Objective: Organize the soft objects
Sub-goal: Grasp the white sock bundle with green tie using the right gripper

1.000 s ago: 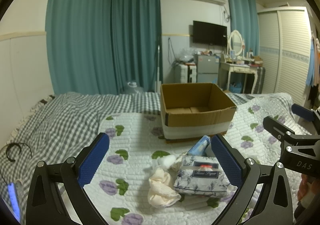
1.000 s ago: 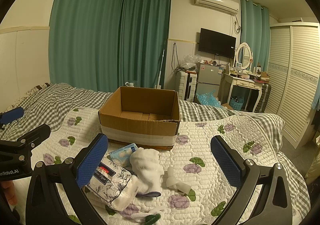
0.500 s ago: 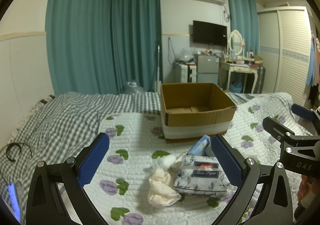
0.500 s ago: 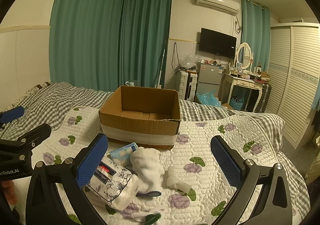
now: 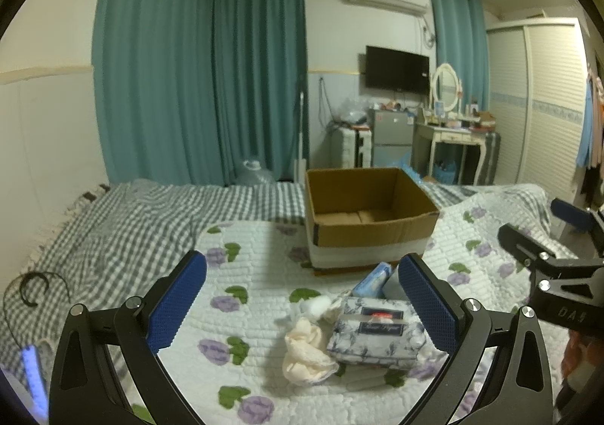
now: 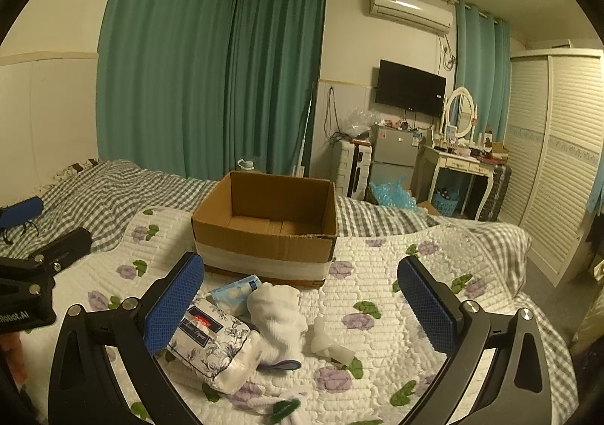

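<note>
An open, empty cardboard box [image 5: 368, 215] [image 6: 266, 224] stands on the quilted bed. In front of it lies a pile of soft things: a floral tissue pack [image 5: 377, 334] [image 6: 209, 343], a blue wipes pack [image 5: 372, 279] [image 6: 236, 291], a cream cloth [image 5: 305, 349], white socks [image 6: 277, 315] and a small white piece [image 6: 328, 342]. My left gripper [image 5: 302, 306] is open and empty above the pile. My right gripper [image 6: 300, 306] is open and empty above the socks.
A grey checked blanket [image 5: 113, 228] covers the far left of the bed, with a black cable [image 5: 34, 289] on it. Beyond the bed stand green curtains, a small fridge [image 6: 394, 156], a dressing table [image 6: 460, 164] and a wardrobe [image 6: 558, 175].
The right wrist view has shifted slightly, as if the gripper eased forward. Nothing on the bed has moved and both grippers stay open.
</note>
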`<state>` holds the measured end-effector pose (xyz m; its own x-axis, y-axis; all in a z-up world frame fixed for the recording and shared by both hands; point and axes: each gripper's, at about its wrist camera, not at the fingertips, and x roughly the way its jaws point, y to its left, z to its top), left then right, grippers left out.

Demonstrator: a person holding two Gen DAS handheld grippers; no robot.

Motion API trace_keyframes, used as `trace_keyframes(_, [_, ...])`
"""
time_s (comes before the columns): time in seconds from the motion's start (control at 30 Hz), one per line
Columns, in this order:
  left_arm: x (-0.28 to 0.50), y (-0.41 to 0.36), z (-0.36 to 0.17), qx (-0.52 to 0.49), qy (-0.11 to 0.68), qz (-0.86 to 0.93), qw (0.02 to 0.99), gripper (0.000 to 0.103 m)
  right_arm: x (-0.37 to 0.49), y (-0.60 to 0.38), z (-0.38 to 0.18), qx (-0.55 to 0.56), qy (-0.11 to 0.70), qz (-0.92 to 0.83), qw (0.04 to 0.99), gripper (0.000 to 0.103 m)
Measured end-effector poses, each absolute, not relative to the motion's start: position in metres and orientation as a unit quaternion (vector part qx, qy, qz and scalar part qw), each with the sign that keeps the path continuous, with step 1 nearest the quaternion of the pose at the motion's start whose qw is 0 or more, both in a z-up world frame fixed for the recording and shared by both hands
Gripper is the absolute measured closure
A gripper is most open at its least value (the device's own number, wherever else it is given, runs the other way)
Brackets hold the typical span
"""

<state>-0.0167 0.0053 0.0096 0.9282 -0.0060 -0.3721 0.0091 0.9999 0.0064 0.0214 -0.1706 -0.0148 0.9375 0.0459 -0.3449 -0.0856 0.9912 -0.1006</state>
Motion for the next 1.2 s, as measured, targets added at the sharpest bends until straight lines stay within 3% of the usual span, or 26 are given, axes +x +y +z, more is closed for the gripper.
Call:
trace_keyframes(0.2, [-0.036,0.011,-0.007,0.005,0.234,-0.008,0.972,0.0,0.004,-0.183,-0.023,-0.063,0.215,0.028,0.974,0.0])
trace_keyframes(0.4, [-0.037,0.005,-0.058,0.0,0.314,-0.026,0.949,0.0,0.012,-0.184,-0.09,-0.081,0.32,0.035,0.943,0.0])
trace_keyframes(0.53, [-0.032,-0.002,-0.083,0.007,0.346,-0.032,0.938,0.0,0.027,-0.181,-0.136,-0.075,0.379,0.051,0.921,0.007])
trace_keyframes(0.77, [-0.019,0.01,-0.1,-0.009,0.372,-0.025,0.928,0.0,0.052,-0.175,-0.169,-0.052,0.433,0.069,0.897,0.009])
trace_keyframes(0.87, [-0.014,0.015,-0.105,-0.016,0.38,-0.023,0.925,0.0,0.06,-0.174,-0.178,-0.043,0.448,0.065,0.891,0.026])
trace_keyframes(0.9, [-0.013,0.016,-0.106,-0.018,0.381,-0.023,0.924,0.0,0.062,-0.175,-0.18,-0.039,0.451,0.064,0.889,0.034])
trace_keyframes(0.93, [-0.013,0.017,-0.106,-0.019,0.381,-0.024,0.924,0.0,0.064,-0.175,-0.18,-0.036,0.454,0.065,0.888,0.05])
trace_keyframes(1.2, [-0.004,0.021,-0.099,-0.013,0.379,-0.027,0.925,0.0,0.056,-0.176,-0.154,-0.027,0.425,0.076,0.902,0.053])
